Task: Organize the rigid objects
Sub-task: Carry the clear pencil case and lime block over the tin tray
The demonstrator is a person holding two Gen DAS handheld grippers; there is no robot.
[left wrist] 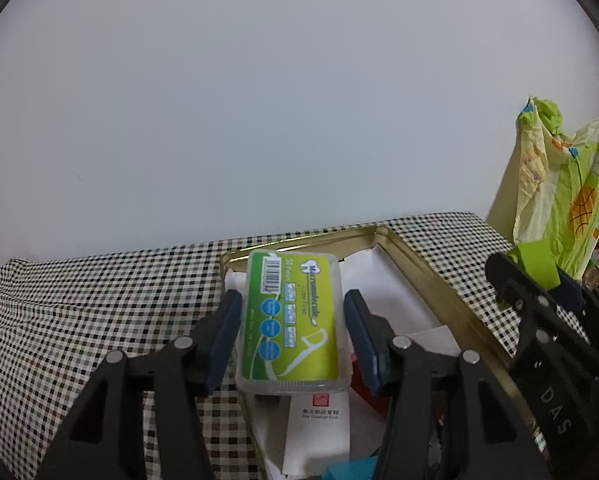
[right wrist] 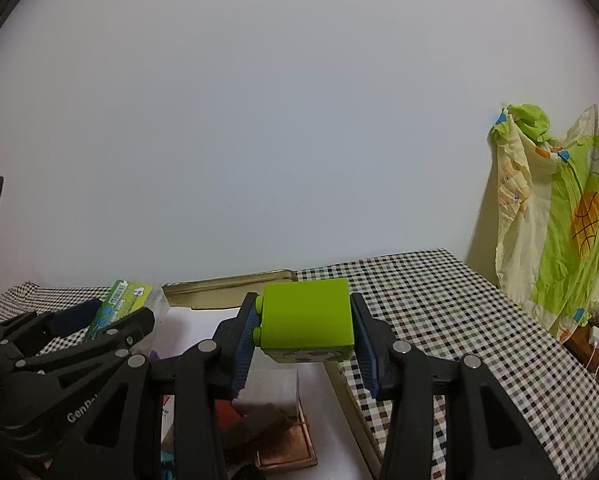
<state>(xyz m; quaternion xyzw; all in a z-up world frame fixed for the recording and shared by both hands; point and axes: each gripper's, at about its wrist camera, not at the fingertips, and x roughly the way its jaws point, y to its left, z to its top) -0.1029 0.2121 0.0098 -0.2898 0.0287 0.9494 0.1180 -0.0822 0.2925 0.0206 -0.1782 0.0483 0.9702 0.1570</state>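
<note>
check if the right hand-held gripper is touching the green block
Touching: the right wrist view shows the right hand-held gripper pads pressed against both sides of the green block.

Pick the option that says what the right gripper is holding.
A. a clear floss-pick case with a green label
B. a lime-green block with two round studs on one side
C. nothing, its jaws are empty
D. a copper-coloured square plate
B: in the right wrist view the right gripper is shut on the lime-green block, its studs against the left pad, while the floss-pick case sits in the left gripper.
</note>
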